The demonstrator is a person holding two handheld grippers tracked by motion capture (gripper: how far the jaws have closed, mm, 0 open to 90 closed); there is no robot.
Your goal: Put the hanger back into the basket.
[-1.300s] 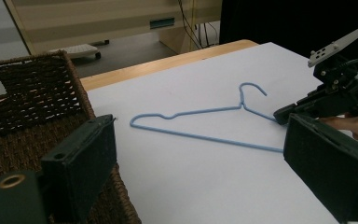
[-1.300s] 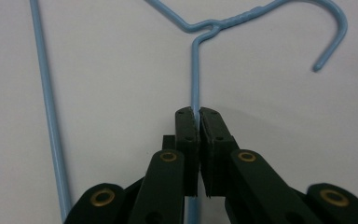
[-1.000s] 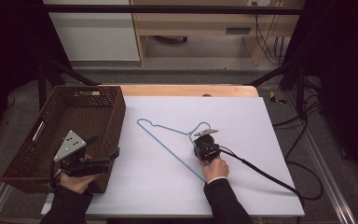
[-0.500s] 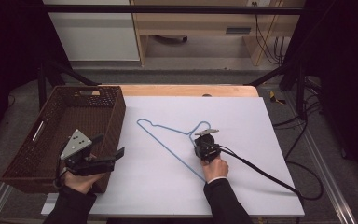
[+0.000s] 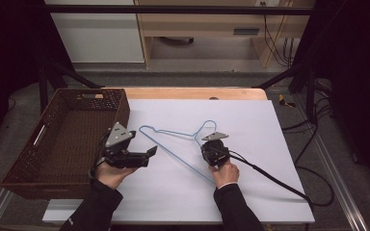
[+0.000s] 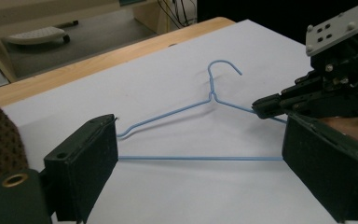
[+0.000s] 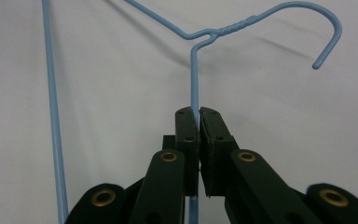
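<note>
A blue wire hanger (image 5: 195,136) lies flat on the white board (image 5: 255,120), hook pointing away from the person. My right gripper (image 5: 213,144) is shut on the hanger's sloping arm just below the neck; the right gripper view shows the wire (image 7: 195,79) running straight into the closed jaws (image 7: 198,112). My left gripper (image 5: 150,153) hovers to the left of the hanger, jaws open and aimed at it. In the left gripper view the open gripper (image 6: 204,137) frames the long bottom bar (image 6: 200,158), with the right gripper (image 6: 326,93) beyond.
A dark brown woven basket (image 5: 120,110) stands at the board's left edge, close behind the left hand. The right gripper's black cable (image 5: 270,178) trails off to the right. A wooden table edge (image 5: 192,93) borders the far side.
My left gripper has moved right, away from the basket and toward the hanger's left end. The right gripper has stayed shut on the hanger without moving.
</note>
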